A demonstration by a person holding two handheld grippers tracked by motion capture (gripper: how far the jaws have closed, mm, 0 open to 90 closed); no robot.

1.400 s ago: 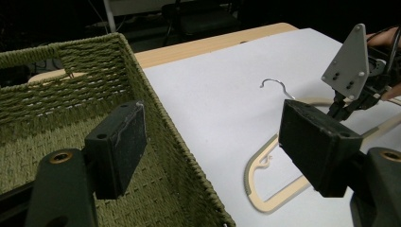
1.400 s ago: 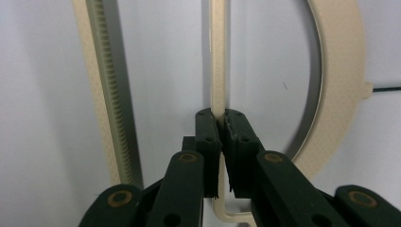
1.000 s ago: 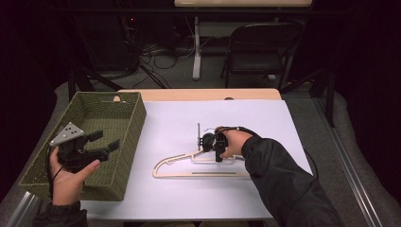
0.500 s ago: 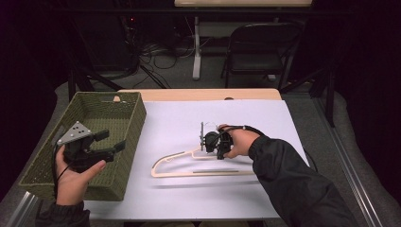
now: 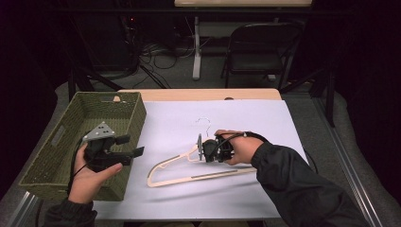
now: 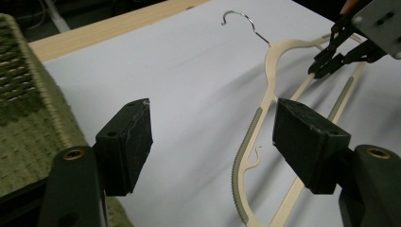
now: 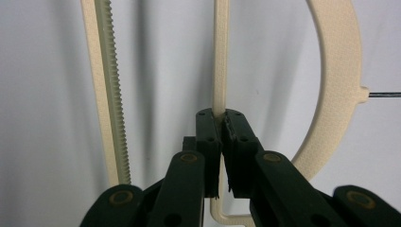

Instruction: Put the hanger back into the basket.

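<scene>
A cream plastic clothes hanger with a silver wire hook (image 5: 189, 163) sits on the white sheet covering the table (image 5: 265, 118), near the middle and a little toward the near edge, its hook pointing to the far side. The right gripper (image 5: 202, 147) has its black jaws clamped shut on one thin inner bar of the hanger (the right gripper view shows the bar pinched between the two pads, with the ribbed bar running parallel beside it). The hanger's neck end looks raised slightly off the sheet, though how far cannot be told. The left gripper (image 5: 130, 146) is at the left, over the near right corner of the olive-green woven rectangular basket (image 5: 56, 137), aimed toward the hanger. Its jaws stand wide apart and have just been closing a little, with nothing pressed between the pads; the hanger lies well beyond them.
</scene>
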